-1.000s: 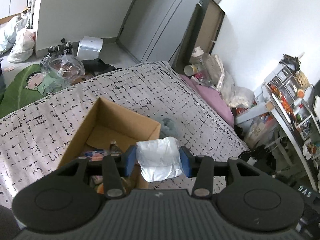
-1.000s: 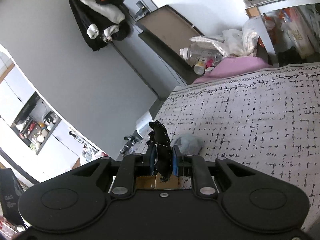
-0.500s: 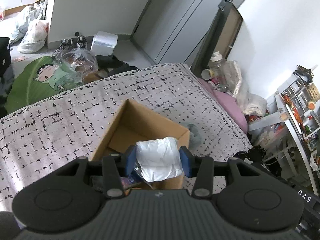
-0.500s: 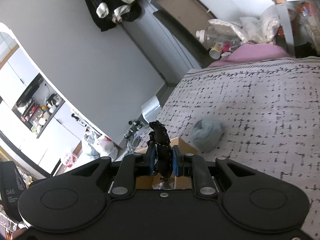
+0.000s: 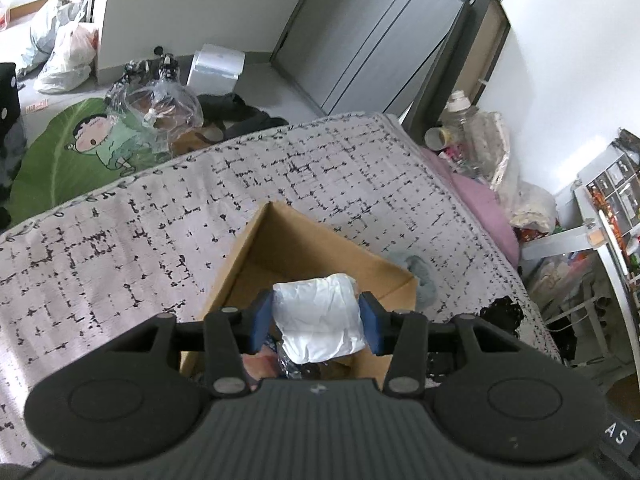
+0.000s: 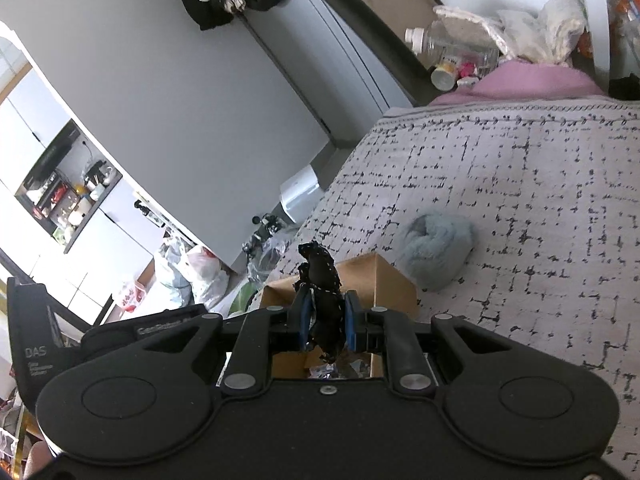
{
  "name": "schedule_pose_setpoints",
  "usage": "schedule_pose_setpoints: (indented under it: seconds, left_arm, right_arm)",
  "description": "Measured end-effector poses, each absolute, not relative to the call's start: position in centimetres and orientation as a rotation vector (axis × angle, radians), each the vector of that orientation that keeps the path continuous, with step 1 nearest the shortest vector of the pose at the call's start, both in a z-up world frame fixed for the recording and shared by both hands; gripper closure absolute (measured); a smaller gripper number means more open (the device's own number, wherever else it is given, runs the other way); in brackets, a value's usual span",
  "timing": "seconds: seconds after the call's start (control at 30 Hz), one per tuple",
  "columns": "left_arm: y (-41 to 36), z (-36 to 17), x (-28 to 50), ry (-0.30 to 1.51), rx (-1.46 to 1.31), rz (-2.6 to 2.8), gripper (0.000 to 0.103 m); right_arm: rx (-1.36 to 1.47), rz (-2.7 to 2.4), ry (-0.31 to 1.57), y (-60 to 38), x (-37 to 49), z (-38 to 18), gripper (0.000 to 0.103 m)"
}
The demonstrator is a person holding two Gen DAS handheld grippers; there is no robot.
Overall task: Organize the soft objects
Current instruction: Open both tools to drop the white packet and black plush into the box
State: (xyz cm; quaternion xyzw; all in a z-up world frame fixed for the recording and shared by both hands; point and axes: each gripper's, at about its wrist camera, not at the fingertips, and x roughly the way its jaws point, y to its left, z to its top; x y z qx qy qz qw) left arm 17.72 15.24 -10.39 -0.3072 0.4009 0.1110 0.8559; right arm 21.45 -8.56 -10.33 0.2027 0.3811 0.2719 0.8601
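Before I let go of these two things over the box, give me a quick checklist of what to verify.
1. Left tongs grip the white bundle: ok.
2. Right tongs grip the black fabric piece: ok.
3. White bundle above the open cardboard box: ok.
4. Black fabric piece above the box: ok, it hangs over the opening.
5. Room left inside the box: cannot tell, the tongs hide most of the contents.
6. Grey fluffy item boxed: not ok, it lies on the bedspread beside the box.

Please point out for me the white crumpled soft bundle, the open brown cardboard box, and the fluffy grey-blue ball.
white crumpled soft bundle (image 5: 318,316), left wrist view, middle of its front face
open brown cardboard box (image 5: 280,240), left wrist view, inner wall at its far corner
fluffy grey-blue ball (image 6: 438,248), right wrist view, middle of its top
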Motion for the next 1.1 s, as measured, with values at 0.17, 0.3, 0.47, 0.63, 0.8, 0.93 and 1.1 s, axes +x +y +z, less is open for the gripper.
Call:
schedule_pose_setpoints:
  seconds: [0.17, 0.3, 0.47, 0.63, 0.8, 0.93, 1.1]
  left_arm:
    - [15.4, -11.3, 18.5, 0.862, -0.631, 0.251, 0.053]
    - [15.2, -11.2, 18.7, 0.866, -0.606, 0.239, 0.044]
    - [15.4, -11.0, 18.6, 0.875, -0.607, 0.268, 0.036]
    - [15.5, -10.5, 17.8, 0.873, -0.611, 0.276, 0.034]
    - [15.4, -9.7, 16.8, 0.880, -0.611, 0.275, 0.023]
    - [14.9, -9.1, 16.0, 0.880, -0.593, 0.291, 0.023]
    - [14.1, -7.7, 15.0, 0.862, -0.573, 0.286, 0.015]
  right_arm:
    - [0.416, 0.568, 0.812, -7.7, 22.0, -10.7, 0.085]
    - [0.423, 0.565, 0.829, -7.3, 22.5, -11.1, 0.085]
    - [0.414, 0.560, 0.829, -6.9, 22.5, -11.3, 0.083]
    - [0.430, 0.558, 0.825, -7.3, 22.5, -11.3, 0.061]
    - [0.446, 0.548, 0.792, -8.6, 22.0, -10.5, 0.043]
    - [0.456, 0.522, 0.787, -10.3, 21.3, -10.1, 0.036]
    - [0.472, 0.488, 0.764, -12.4, 20.7, -9.3, 0.023]
